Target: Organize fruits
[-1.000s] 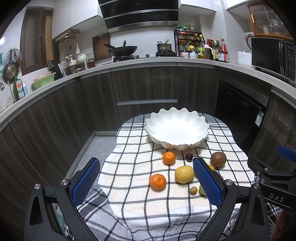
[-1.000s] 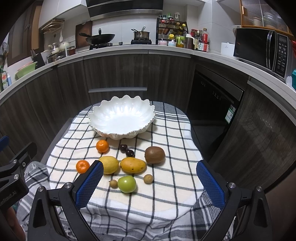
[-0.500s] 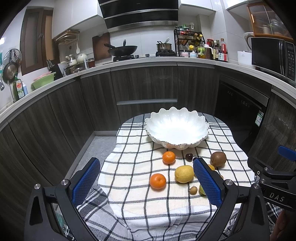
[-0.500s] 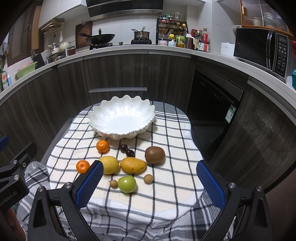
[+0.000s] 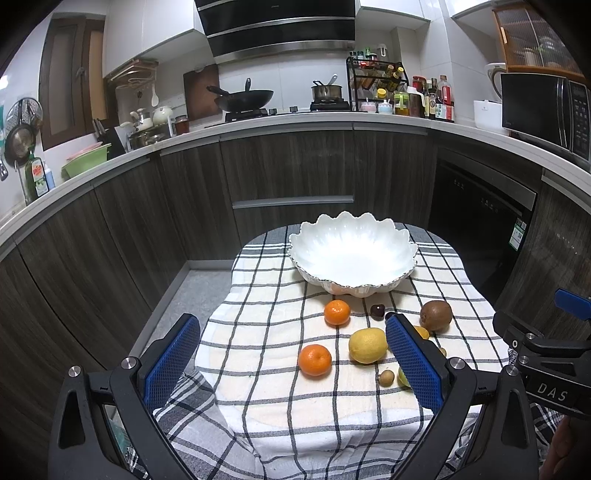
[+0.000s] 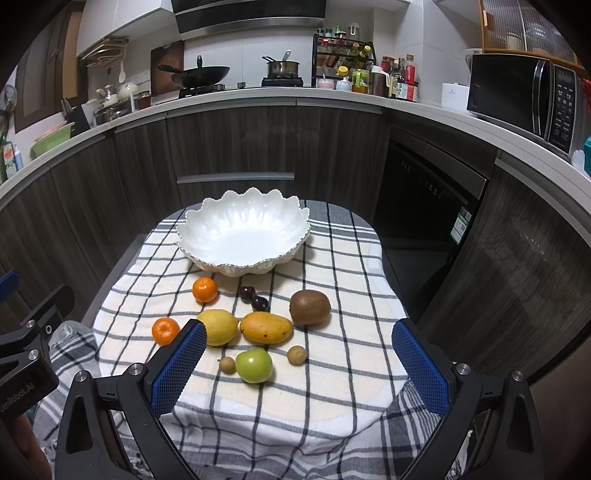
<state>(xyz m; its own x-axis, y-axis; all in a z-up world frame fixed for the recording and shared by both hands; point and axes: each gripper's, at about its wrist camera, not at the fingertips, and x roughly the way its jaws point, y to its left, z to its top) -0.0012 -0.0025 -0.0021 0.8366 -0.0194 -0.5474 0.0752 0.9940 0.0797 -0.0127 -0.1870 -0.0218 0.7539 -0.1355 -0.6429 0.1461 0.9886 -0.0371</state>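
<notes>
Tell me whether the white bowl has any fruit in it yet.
Empty. The white bowl shows only its bare white inside in both views; all the fruit lies on the checked cloth in front of it.

Cabinets (image 6: 236, 147): dark wood grain, curving round the room under a pale counter (image 6: 424, 107).
Hob: wok (image 6: 199, 75) and pot (image 6: 282, 68) — black hood (image 6: 251, 14) above.
Right: microwave (image 6: 521, 99), spice rack (image 6: 343, 68), dishwasher (image 6: 428, 192).
Walls: white tile — white upper cupboards.
Floor (image 5: 192, 291): grey.
</notes>
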